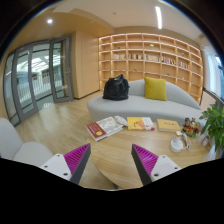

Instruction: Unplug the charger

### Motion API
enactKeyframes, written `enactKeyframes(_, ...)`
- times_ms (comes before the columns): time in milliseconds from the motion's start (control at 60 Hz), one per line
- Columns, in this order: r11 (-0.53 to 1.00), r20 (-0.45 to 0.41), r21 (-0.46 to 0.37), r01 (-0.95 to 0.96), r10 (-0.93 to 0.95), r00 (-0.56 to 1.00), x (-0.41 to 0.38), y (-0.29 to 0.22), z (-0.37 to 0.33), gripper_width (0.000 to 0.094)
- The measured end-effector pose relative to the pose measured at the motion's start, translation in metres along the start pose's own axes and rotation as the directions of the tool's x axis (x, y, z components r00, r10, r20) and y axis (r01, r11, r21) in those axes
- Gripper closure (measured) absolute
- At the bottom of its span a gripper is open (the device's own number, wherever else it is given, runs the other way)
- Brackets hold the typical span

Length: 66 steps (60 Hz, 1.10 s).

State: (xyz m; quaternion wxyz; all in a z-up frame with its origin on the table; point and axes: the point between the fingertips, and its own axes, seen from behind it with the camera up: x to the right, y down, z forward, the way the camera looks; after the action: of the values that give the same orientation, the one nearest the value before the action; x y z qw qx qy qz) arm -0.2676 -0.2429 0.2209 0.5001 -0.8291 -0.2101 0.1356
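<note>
This is a lounge or reading room, of the sort found in a library or an office. A tall wall of open shelves (148,55) holds scattered books, and a pale curved sofa (140,102) carries a yellow cushion (155,88) and a black bag (116,88). Books (106,127) lie on a low wooden bench (140,145) beside a potted plant (214,125). Glass doors (38,75) and a wooden floor (55,125) complete it.

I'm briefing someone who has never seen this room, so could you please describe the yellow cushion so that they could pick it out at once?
Start at the wooden bookshelf wall at the far end of the room; in front of it stands a pale grey sofa. On its seat, the yellow cushion leans against the backrest. To its left sits a black bag; the cushion is the only bright yellow thing there. The gripper is open, far short of it.
</note>
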Motion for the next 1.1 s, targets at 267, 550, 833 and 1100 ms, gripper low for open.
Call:
enactKeyframes(267,0.995,-0.076,-0.084,-0.048,0.042,0.996,0.082,0.059,0.024,0.0082)
enactKeyframes(550,0.983,-0.297,-0.034,-0.178,0.16,0.941,0.252,0.096,0.078,0.0085)
enactKeyframes(833,0.985,-0.431,0.058,-0.162,0.171,0.886,0.388,0.073,0.174,0.0087)
enactKeyframes(1100,0.981,-0.448,0.08,-0.175,0.193,0.873,0.432,0.071,0.237,0.0468)
